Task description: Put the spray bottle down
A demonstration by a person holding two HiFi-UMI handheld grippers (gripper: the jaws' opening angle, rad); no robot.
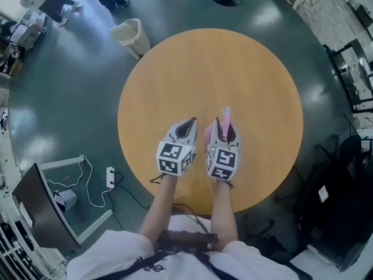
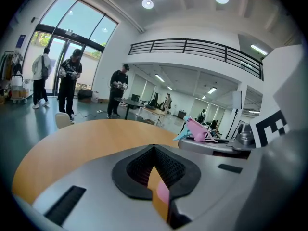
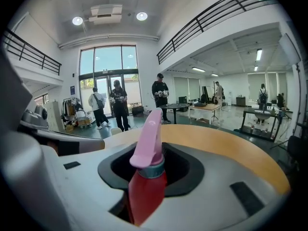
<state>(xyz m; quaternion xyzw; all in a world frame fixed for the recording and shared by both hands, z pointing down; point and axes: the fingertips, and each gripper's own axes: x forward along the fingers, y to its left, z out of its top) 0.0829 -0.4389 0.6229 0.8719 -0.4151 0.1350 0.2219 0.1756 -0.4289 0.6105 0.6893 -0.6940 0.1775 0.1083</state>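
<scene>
While the bottle (image 1: 226,116) is in your right gripper (image 1: 224,128) over the near part of the table (image 1: 210,69), aim for bare wood well inside the rim. The head view shows nothing else on the round top. Your left gripper (image 1: 187,127) sits just beside the right one; keep it clear of the bottle. A pale bin (image 1: 129,37) stands on the dark green floor (image 1: 52,98) past the far-left rim.

Looking along the left gripper (image 2: 154,148), you see its jaws drawn together on nothing. The bottle's (image 2: 199,130) pink head pokes up to the right above the table (image 2: 86,138). People (image 2: 67,88) stand well away by the glass doors.

Looking along the right gripper (image 3: 150,150), you see its jaws clamped on the bottle's (image 3: 147,186) red body, below the grey collar. The pink head leans slightly. The base is hidden, so you cannot tell whether it touches the table (image 3: 231,146). I would level it, seat the base flat, then spread the jaws wide and back straight out, since a tall bottle released while tilted will likely topple.
</scene>
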